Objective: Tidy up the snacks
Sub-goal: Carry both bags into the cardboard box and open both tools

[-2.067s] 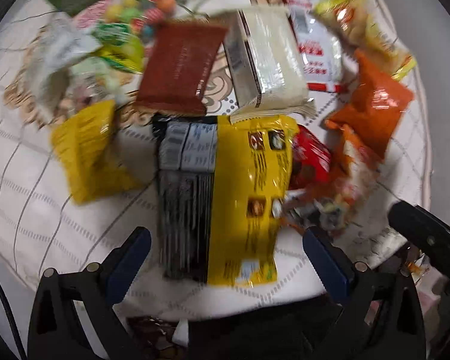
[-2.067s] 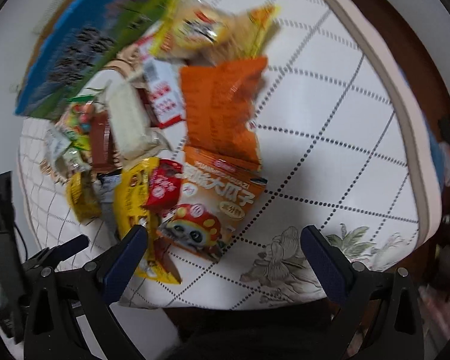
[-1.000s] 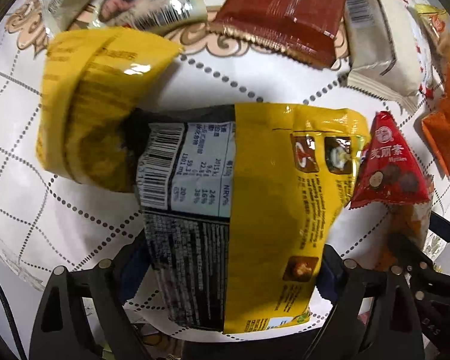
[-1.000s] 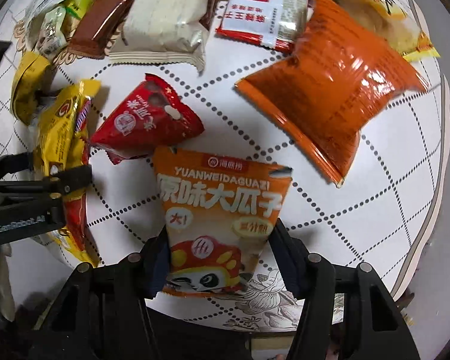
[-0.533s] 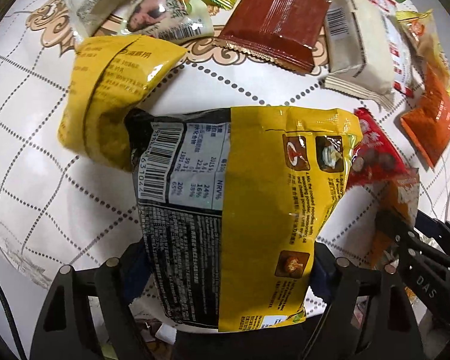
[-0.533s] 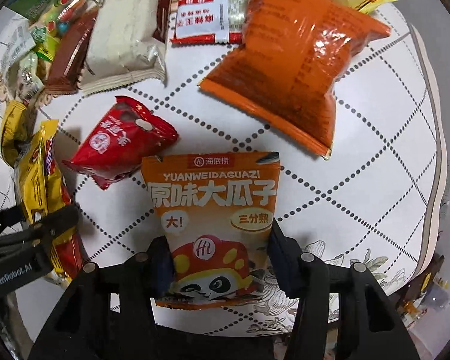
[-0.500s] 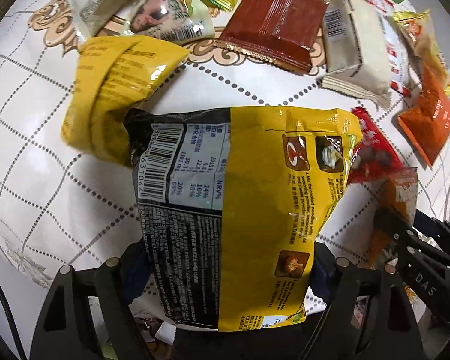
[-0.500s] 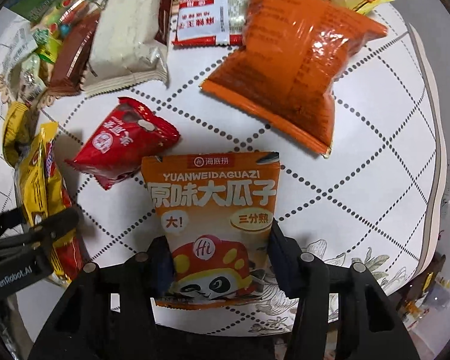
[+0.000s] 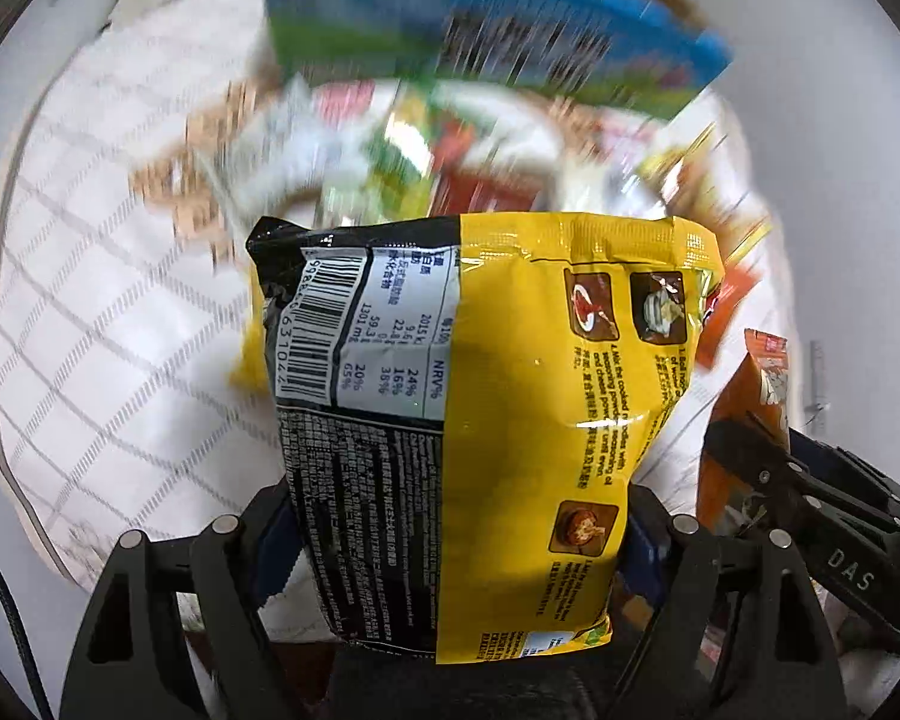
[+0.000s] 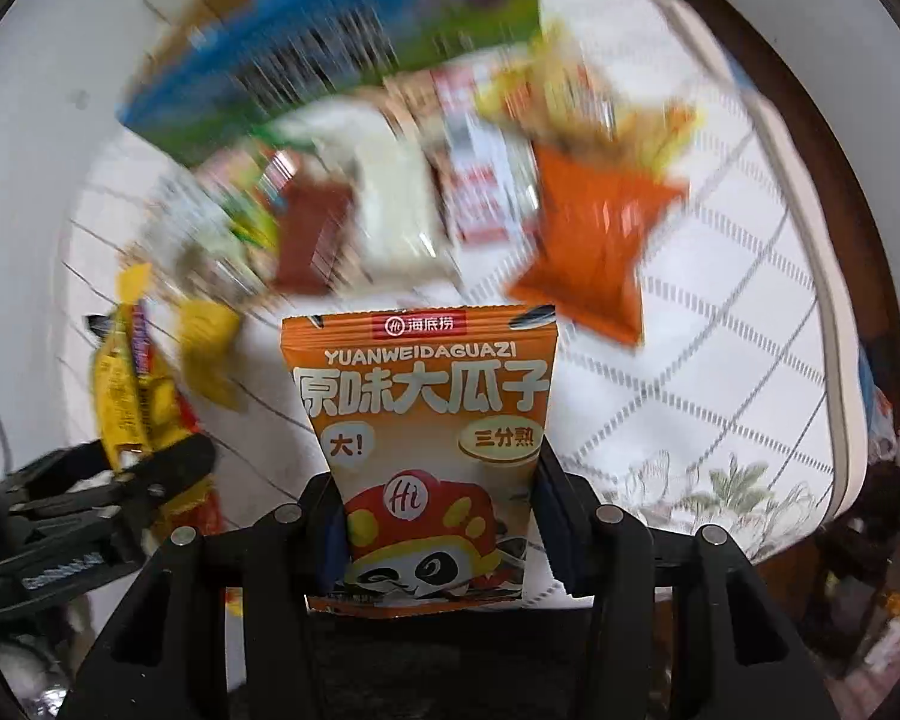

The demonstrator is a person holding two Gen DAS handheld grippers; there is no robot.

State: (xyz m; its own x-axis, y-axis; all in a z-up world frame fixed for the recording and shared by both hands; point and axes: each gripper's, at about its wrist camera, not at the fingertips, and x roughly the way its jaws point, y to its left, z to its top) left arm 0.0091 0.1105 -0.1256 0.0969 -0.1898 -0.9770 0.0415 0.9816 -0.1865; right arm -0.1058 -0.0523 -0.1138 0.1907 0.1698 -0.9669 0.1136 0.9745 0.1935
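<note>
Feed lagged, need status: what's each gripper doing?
Left gripper: closed on the yellow-black packet.
Right gripper: closed on the orange seed packet.

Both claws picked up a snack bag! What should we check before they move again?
1. Left gripper squeezing the yellow noodle bag: ok.
2. Right gripper squeezing the orange seed bag: ok.
3. Both bags off the tablecloth: ok.
4. Two bags apart from each other: ok.
5. Where to put them: cannot tell, the snack pile and blue-green box are blurred.
</note>
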